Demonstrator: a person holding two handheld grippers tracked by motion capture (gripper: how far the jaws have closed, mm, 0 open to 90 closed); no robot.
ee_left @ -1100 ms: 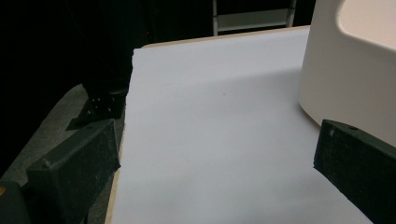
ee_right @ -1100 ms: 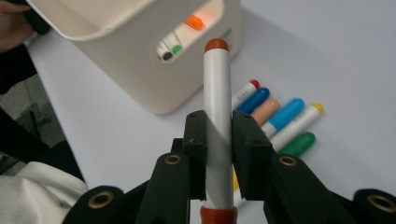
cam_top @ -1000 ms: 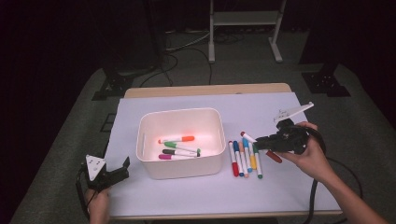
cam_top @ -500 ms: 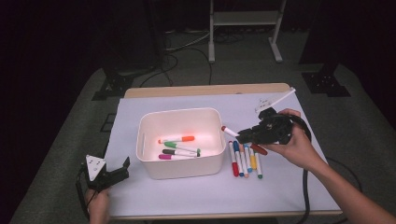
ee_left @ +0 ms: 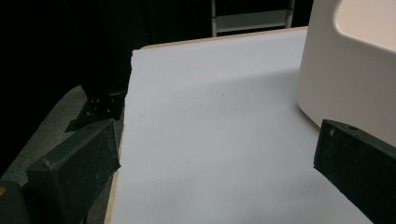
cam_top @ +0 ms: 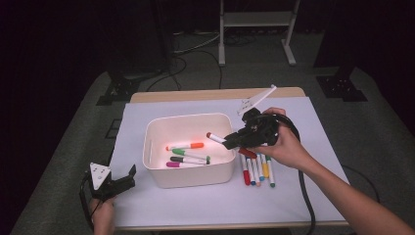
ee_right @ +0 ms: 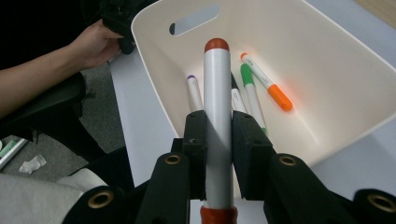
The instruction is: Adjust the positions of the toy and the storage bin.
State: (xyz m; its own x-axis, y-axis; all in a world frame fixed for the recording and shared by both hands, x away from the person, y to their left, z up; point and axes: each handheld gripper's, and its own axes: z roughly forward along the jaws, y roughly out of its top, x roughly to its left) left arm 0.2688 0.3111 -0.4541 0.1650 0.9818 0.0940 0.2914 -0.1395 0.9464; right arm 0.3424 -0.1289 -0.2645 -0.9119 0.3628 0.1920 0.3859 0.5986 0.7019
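A white bin stands mid-table with several markers inside, among them an orange-capped one and a green one. My right gripper is shut on a white marker with a red cap, which it holds over the bin's right rim. In the right gripper view that marker runs between the jaws of the right gripper and points into the bin. My left gripper rests open at the front left corner, holding nothing. In the left gripper view its jaws stand wide, with the bin wall at the right.
Several more markers lie in a row on the white paper sheet just right of the bin. The right gripper's black cable trails off the front edge. A metal rack's legs stand behind the table.
My right gripper has carried the red-capped marker left, from beside the row of markers to above the bin's right rim. The left gripper has not moved.
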